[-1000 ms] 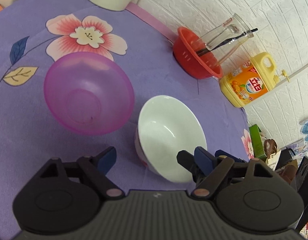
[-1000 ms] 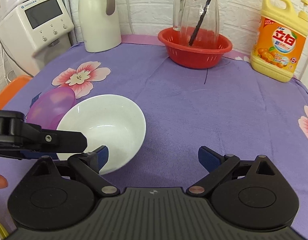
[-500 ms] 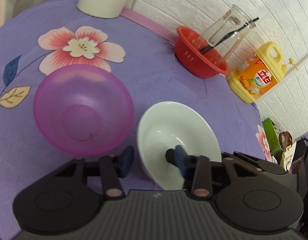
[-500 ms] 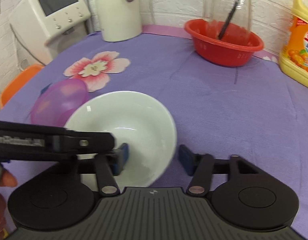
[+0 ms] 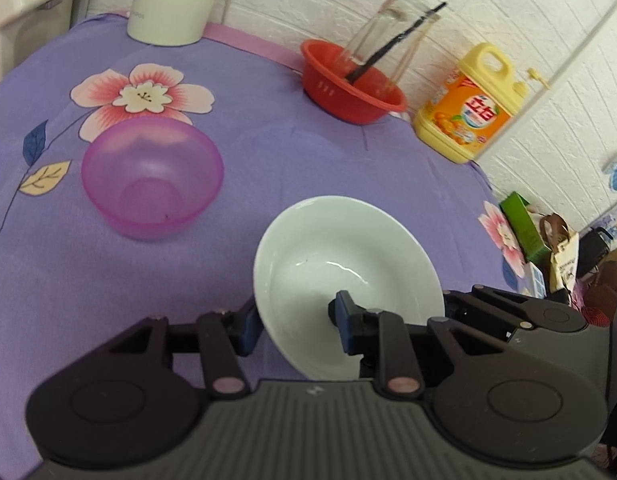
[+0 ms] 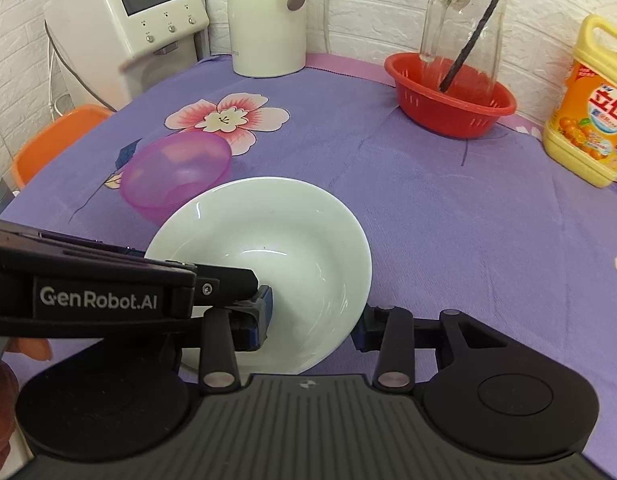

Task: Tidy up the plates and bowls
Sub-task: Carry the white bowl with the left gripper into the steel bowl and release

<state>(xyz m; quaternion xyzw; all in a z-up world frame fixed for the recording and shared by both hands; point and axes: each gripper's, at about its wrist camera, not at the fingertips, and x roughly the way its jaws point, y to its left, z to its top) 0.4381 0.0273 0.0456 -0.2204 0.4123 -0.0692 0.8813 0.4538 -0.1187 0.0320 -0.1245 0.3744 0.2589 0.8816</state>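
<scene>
A white bowl is held tilted above the purple cloth. My left gripper is shut on its near-left rim, one finger inside and one outside. My right gripper is shut on the bowl's near-right rim in the same way. The left gripper's body crosses the right wrist view at the left. A translucent pink bowl stands upright on the cloth, left of the white bowl, and shows behind it in the right wrist view.
A red basket holding a glass jug stands at the back. A yellow detergent bottle is at the right, a white kettle and a white appliance at the back left. An orange chair is beside the table.
Both grippers have closed on the white bowl's rim and lifted it, tilting it toward me. It now sits farther right of the pink bowl.
</scene>
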